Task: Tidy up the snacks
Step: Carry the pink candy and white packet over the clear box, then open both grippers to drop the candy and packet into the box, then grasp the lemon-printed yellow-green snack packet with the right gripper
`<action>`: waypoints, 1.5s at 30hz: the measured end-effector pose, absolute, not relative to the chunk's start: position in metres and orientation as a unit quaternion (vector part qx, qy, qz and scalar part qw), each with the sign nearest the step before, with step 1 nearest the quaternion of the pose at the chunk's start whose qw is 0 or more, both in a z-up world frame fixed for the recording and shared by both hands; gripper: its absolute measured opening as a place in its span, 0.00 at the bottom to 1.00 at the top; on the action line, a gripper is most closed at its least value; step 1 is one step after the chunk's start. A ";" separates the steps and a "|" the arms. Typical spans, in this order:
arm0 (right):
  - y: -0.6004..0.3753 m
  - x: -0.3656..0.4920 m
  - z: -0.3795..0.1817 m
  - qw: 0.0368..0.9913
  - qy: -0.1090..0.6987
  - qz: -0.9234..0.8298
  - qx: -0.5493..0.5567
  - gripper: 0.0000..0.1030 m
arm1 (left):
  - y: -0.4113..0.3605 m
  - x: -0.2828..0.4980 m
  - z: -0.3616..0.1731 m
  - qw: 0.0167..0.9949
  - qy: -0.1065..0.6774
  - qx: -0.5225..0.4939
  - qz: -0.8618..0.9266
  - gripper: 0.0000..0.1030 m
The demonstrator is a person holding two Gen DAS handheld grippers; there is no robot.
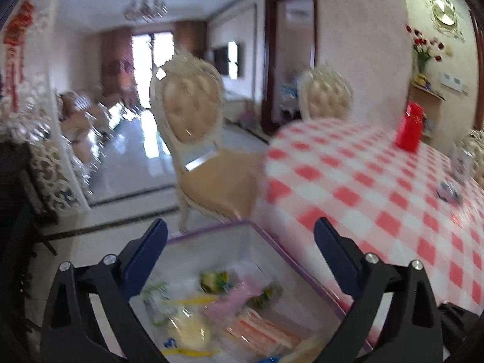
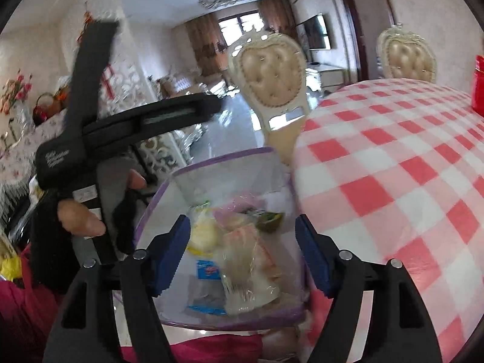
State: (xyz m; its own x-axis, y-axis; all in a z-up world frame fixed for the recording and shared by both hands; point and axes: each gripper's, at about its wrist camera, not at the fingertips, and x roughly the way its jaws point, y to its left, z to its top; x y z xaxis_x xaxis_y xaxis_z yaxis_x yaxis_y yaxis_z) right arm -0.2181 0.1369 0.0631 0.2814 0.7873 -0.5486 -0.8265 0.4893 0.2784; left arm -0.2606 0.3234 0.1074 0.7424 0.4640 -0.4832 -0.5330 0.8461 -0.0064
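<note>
A clear storage bag with purple trim [image 1: 208, 230] [image 2: 217, 154] sits open beside the table edge, below both grippers. Inside lie several wrapped snacks: a pale yellow round one [image 1: 189, 329] [image 2: 204, 233], an orange-striped pack [image 1: 266, 332], a pink packet [image 1: 233, 299], a green packet [image 2: 270, 219] and a blue-labelled packet [image 2: 207, 270]. My left gripper [image 1: 240, 236] is open and empty above the bag. My right gripper [image 2: 240, 231] is open and empty over the bag; the left gripper's black body [image 2: 90, 139] and the hand holding it show at its left.
The round table with a red-and-white checked cloth [image 1: 378, 187] [image 2: 393, 166] lies to the right. A red container [image 1: 410, 127] and small items [image 1: 447, 192] stand on it far right. A beige padded chair [image 1: 193, 127] [image 2: 272, 75] stands just behind the bag.
</note>
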 end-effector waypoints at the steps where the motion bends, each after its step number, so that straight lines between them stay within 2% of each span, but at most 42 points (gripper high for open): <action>1: 0.125 -0.211 0.064 0.807 0.325 0.493 -0.018 0.68 | 0.320 -0.261 0.109 0.930 0.234 -0.062 0.278 0.98; 6: 0.043 -0.165 0.062 0.843 0.334 0.415 0.079 0.70 | 0.280 -0.235 0.102 0.930 0.271 -0.018 0.248 0.98; 12: -0.096 -0.115 0.055 0.872 0.329 0.291 0.218 0.70 | 0.176 -0.178 0.098 0.948 0.302 -0.003 0.095 0.98; 14: -0.129 -0.107 0.054 0.879 0.320 0.256 0.242 0.73 | 0.132 -0.144 0.099 0.948 0.318 -0.003 0.025 0.98; 17: -0.186 -0.093 0.050 0.888 0.306 0.193 0.283 0.83 | 0.069 -0.079 0.089 0.930 0.361 -0.014 -0.068 0.98; 21: -0.245 -0.064 0.037 0.892 0.314 0.125 0.302 0.84 | 0.023 0.000 0.065 0.910 0.404 -0.042 -0.080 0.98; 27: -0.266 -0.011 0.038 0.913 0.330 0.075 0.227 0.84 | -0.010 0.106 0.021 0.878 0.465 -0.105 -0.030 0.98; 31: -0.267 0.035 0.045 0.933 0.324 0.062 0.141 0.84 | -0.033 0.143 0.012 0.890 0.437 -0.122 -0.051 0.98; 35: -0.271 0.097 0.036 0.939 0.331 0.057 0.079 0.84 | -0.038 0.155 0.010 0.896 0.407 -0.149 -0.101 0.98; 39: -0.274 0.163 0.017 0.914 0.392 0.070 0.080 0.84 | -0.032 0.146 0.016 0.901 0.374 -0.172 -0.139 0.98; 45: -0.249 0.235 0.013 0.906 0.410 0.100 0.007 0.84 | -0.041 0.149 0.015 0.901 0.385 -0.155 -0.129 0.98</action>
State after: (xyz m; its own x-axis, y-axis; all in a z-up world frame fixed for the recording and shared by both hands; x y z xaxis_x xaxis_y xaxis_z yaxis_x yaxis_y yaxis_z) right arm 0.2347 -0.2486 0.0125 0.6435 0.1870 -0.7423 -0.1748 0.9800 0.0954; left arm 0.1487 -0.0413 0.0150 0.6706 -0.3514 -0.6533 0.1121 0.9186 -0.3790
